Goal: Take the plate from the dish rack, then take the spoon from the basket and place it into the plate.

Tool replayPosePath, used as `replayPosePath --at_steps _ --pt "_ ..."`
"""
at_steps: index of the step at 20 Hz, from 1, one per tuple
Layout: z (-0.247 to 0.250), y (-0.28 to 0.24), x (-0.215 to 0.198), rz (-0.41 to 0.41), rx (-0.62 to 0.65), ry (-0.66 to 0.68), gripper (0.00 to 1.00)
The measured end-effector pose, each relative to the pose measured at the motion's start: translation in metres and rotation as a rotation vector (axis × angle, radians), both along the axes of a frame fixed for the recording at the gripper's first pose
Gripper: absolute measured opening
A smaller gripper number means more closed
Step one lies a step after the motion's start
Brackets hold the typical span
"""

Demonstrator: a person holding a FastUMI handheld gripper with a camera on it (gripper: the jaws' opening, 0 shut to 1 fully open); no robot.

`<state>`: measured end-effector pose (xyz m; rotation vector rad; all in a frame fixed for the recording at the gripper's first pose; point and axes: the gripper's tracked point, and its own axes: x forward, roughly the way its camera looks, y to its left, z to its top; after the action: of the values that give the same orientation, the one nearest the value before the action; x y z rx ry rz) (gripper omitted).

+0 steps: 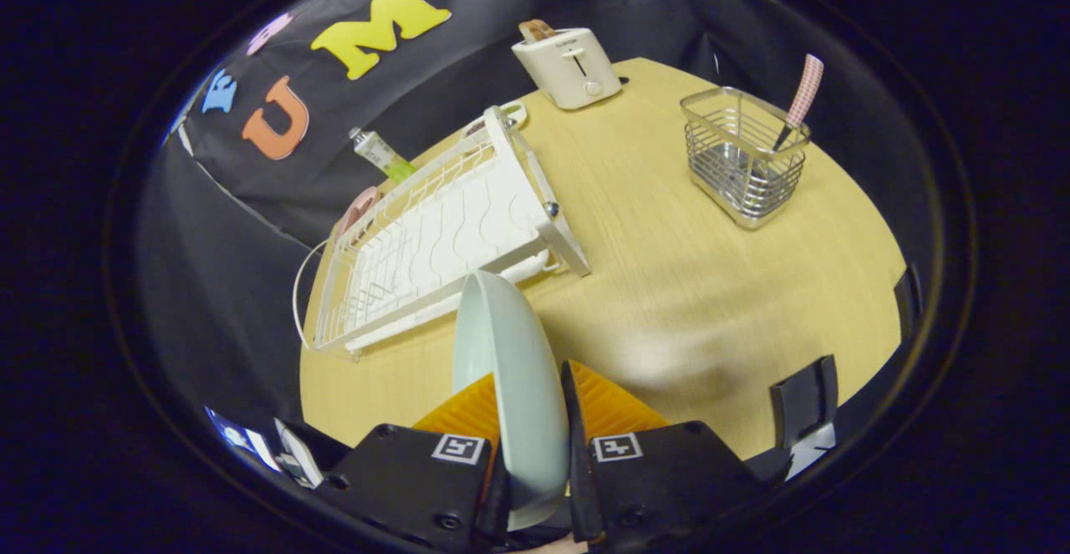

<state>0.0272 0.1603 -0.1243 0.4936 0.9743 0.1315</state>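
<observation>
the gripper (535, 420) clamps both fingers on the pale green round ceramic plate (510, 370) standing edge-up between them.

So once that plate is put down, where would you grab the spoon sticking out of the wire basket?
By its handle, from above. It leans up past the rim of the basket while the bowl end sits down inside the wires, so only the handle is free. The gripper is shut on the plate.

A pale wooden table (669, 287) stands against black cloth wall (209, 245), seemingly dim.
</observation>
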Motion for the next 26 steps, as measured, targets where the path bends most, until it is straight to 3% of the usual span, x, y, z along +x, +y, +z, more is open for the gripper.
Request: replayPosePath --at_steps 6,17,19,22,26 --pt "-0.019 0.005 0.005 -0.016 0.116 0.036 0.36" --pt "-0.020 -0.010 0.011 0.021 0.062 -0.032 0.43" --pt "-0.011 -0.019 0.006 0.044 0.013 -0.097 0.44" --pt "0.010 -0.040 -0.003 0.073 -0.101 -0.248 0.55" --pt "0.047 -0.082 -0.014 0.027 -0.275 -0.496 0.67"
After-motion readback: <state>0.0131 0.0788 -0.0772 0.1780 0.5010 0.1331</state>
